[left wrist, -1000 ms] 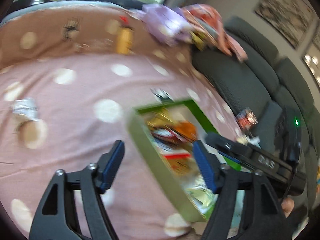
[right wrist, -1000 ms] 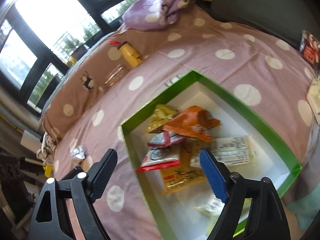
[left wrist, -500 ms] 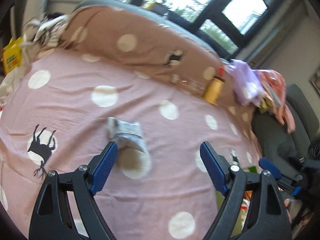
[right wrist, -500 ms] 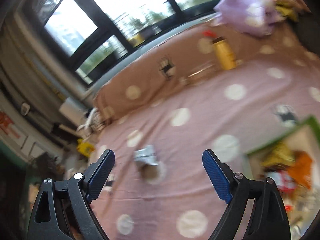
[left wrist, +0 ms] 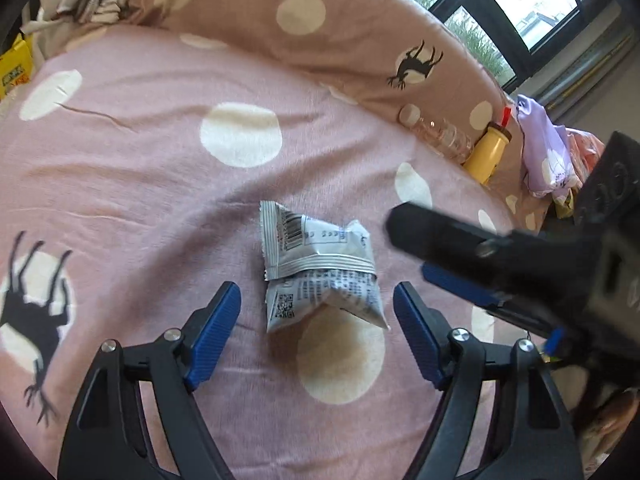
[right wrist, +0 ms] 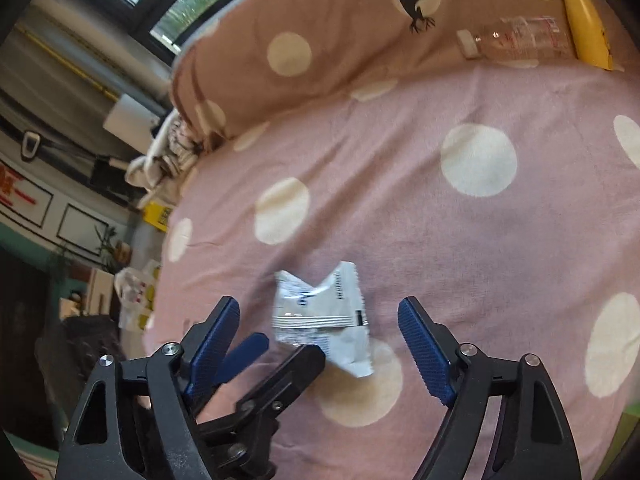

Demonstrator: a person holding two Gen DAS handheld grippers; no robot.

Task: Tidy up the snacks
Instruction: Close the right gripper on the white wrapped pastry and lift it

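On the bed (left wrist: 132,168), spread with a pink polka-dot cover, a crumpled white snack packet (left wrist: 320,268) lies alone near the middle, well clear of the long dotted pillow (left wrist: 320,36) along the far edge. A clear plastic bottle (left wrist: 438,134) and a yellow bottle (left wrist: 486,152) rest against that pillow, well apart from the packet.

Both grippers point down at the same packet. The left gripper (left wrist: 318,334) has its jaws fairly wide and closing, the packet lying just ahead of the tips and not yet between the pads. The right gripper (right wrist: 320,344) is likewise fairly wide and closing, the packet ahead of its tips — nothing is gripped by either.

To do the pickup well, I would let one gripper take it, since the two are crowding: in the right wrist view the left gripper's finger already reaches the packet's near edge. The packet is light, folded and slippery-looking, so the jaws should straddle its bulging middle, press slightly into the soft cover, and close on the body rather than a loose corner flap.

A second ago both cameras looked at a green-rimmed box of snacks; it has gone from the left view, and only a green sliver shows at the lower right of the right view. Half a second ago the packet was small and farther off; now it fills the space before the tips.
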